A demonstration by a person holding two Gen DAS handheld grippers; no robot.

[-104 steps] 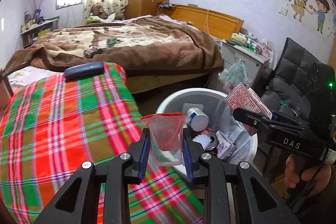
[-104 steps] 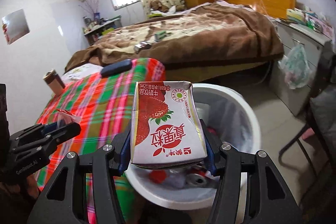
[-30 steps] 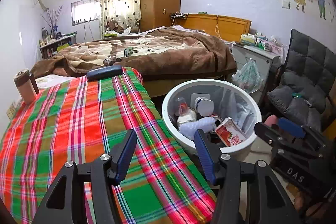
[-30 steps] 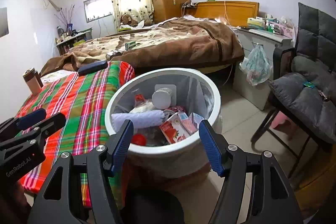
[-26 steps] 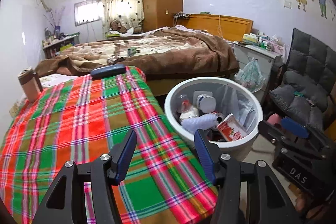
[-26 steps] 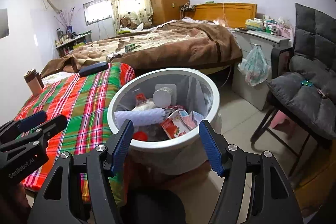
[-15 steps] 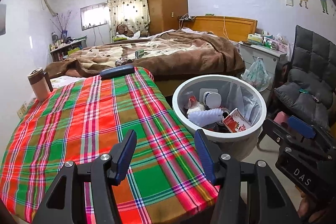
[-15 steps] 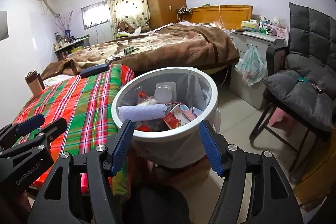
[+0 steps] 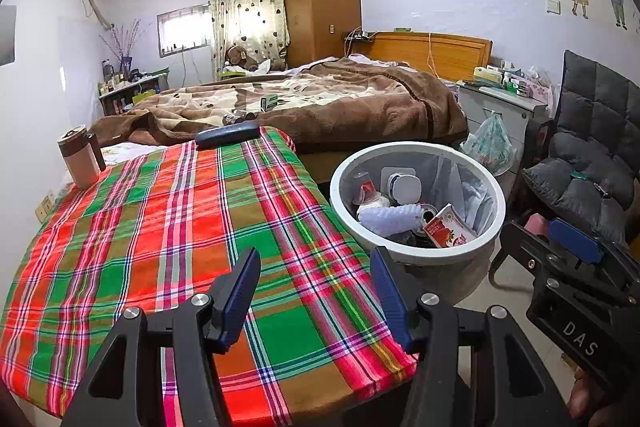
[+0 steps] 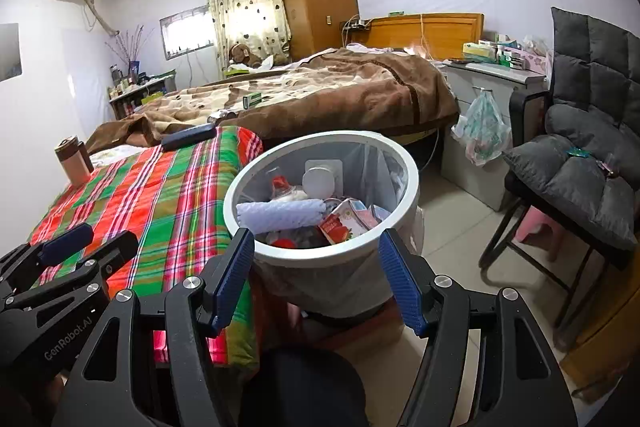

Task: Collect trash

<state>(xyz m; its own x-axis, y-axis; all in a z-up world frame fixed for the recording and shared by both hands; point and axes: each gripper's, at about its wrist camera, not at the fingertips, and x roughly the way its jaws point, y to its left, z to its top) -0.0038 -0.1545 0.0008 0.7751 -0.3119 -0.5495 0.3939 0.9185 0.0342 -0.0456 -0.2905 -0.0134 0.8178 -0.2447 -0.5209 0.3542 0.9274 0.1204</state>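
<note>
A white round trash bin (image 9: 494, 217) (image 10: 246, 239) stands on the floor beside the plaid-covered table (image 9: 168, 227) (image 10: 160, 203). Inside lie a strawberry milk carton (image 9: 448, 229) (image 10: 340, 221), a crushed clear bottle (image 9: 390, 217) (image 10: 280, 213), a red plastic cup (image 9: 362, 189) and other trash. My left gripper (image 9: 314, 285) is open and empty above the table's near right corner. My right gripper (image 10: 316, 277) is open and empty, in front of the bin's near rim. Each gripper shows in the other's view: the right one (image 9: 568, 267), the left one (image 10: 78, 247).
A brown tumbler (image 9: 78, 163) (image 10: 74, 161) and a dark case (image 9: 228, 135) (image 10: 188, 137) stand at the table's far edge. A bed with a brown blanket (image 9: 320, 103) lies behind. A grey cushioned chair (image 10: 580, 163) and a bedside cabinet (image 10: 492, 79) stand at the right.
Both grippers let go of the red cup and the milk carton, which now lie in the bin. Both grippers have since drawn back and up from the bin, open.
</note>
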